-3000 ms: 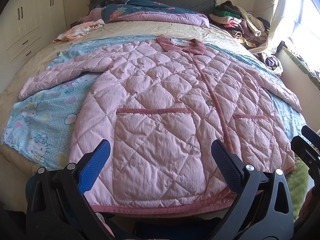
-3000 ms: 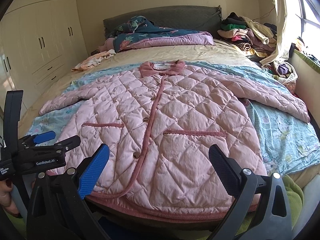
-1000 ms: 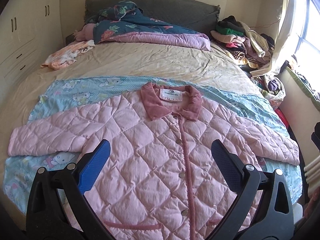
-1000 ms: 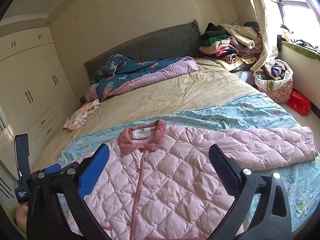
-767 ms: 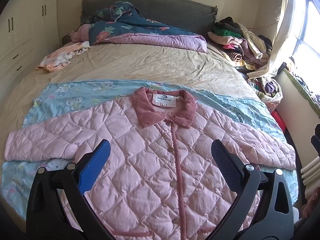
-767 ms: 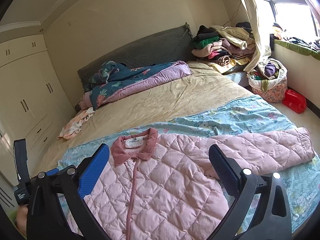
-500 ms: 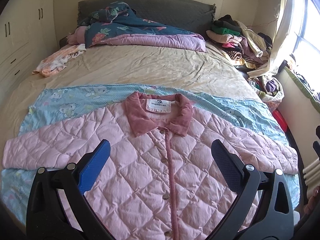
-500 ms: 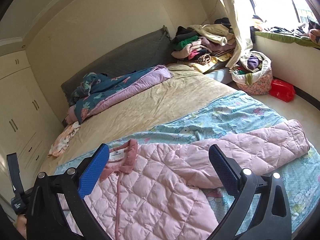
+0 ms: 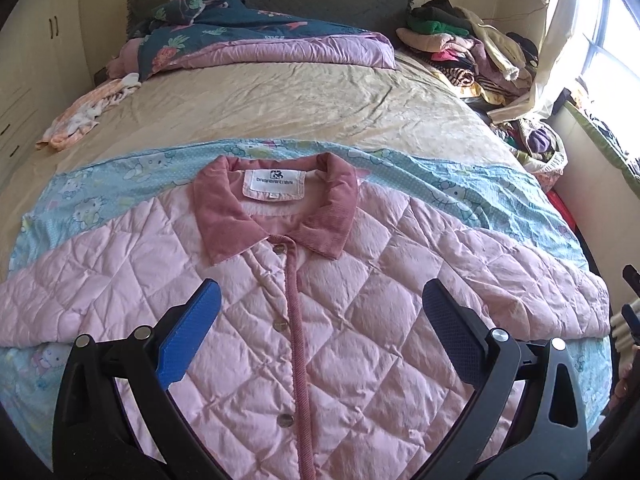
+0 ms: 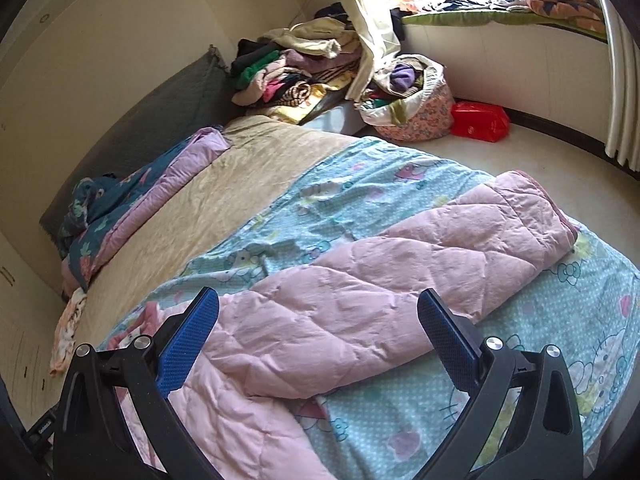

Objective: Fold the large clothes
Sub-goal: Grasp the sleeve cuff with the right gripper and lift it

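- My left gripper [image 9: 318,300] hangs above the chest of a pink quilted jacket [image 9: 360,320], its tongs spread wide and holding nothing.
- The jacket lies face up and buttoned on a light blue cartoon-print sheet [image 9: 460,184] spread across the near part of a bed [image 9: 300,108], both sleeves stretched out to the sides.
- Its darker pink collar [image 9: 224,216] points toward the headboard, with a white label [image 9: 274,186] showing inside.
- My right gripper [image 10: 318,308] hovers over the jacket's right sleeve [image 10: 420,256], tongs also spread apart and empty.
- The sleeve's cuff [image 10: 560,216] rests on the blue sheet near the edge of the bed.
- A folded floral quilt [image 9: 248,36] sits at the head of the bed, and a heap of clothes [image 10: 296,76] is piled beside it.
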### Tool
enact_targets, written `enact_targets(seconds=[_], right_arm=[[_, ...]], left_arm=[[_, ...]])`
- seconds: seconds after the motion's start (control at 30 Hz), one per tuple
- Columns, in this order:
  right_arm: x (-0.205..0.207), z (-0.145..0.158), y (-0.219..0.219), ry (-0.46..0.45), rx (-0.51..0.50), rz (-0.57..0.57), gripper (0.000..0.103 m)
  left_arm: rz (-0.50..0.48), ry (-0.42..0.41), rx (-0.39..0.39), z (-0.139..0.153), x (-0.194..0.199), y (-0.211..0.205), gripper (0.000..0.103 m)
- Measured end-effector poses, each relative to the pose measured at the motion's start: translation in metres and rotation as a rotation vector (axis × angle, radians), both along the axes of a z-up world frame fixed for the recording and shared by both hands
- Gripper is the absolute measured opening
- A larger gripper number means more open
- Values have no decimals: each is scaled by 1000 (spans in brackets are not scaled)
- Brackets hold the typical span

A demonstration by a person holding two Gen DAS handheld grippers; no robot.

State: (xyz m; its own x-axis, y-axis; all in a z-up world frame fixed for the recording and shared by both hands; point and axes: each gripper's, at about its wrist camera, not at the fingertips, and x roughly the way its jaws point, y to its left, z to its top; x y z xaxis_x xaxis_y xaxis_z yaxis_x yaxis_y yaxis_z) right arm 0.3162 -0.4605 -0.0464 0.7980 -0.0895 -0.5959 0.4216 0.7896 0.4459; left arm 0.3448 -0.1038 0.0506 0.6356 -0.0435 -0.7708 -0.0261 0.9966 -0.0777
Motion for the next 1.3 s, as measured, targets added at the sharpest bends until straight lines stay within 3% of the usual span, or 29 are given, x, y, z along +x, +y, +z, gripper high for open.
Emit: enact_targets(seconds=[0.57, 0.73, 1.0, 1.03, 1.1, 1.13, 1.2, 1.3], right_arm=[[4, -116, -110, 193, 245, -291, 99], [10, -136, -136, 196, 293, -338, 99], [14, -144, -175, 114, 323, -400, 98], [15, -142, -175, 124, 313, -414, 95], [17, -136, -173, 135, 270, -434, 67], [16, -133, -172, 109, 264, -415, 60], [18, -124, -167, 66, 267, -363, 31], [20, -92, -147, 19, 160, -282, 23]], left_arm=[[38, 62, 41, -49, 35, -19, 95], [48, 78, 66, -58, 38, -18, 95], [14, 86, 46, -56, 39, -14, 95], [11, 77, 43, -55, 38, -14, 95], [6, 65, 35, -51, 34, -13, 95], [0, 64, 34, -49, 32, -13, 95], [-9, 63, 35, -47, 28, -12, 95], [-7, 47, 50, -42, 22, -10, 95]])
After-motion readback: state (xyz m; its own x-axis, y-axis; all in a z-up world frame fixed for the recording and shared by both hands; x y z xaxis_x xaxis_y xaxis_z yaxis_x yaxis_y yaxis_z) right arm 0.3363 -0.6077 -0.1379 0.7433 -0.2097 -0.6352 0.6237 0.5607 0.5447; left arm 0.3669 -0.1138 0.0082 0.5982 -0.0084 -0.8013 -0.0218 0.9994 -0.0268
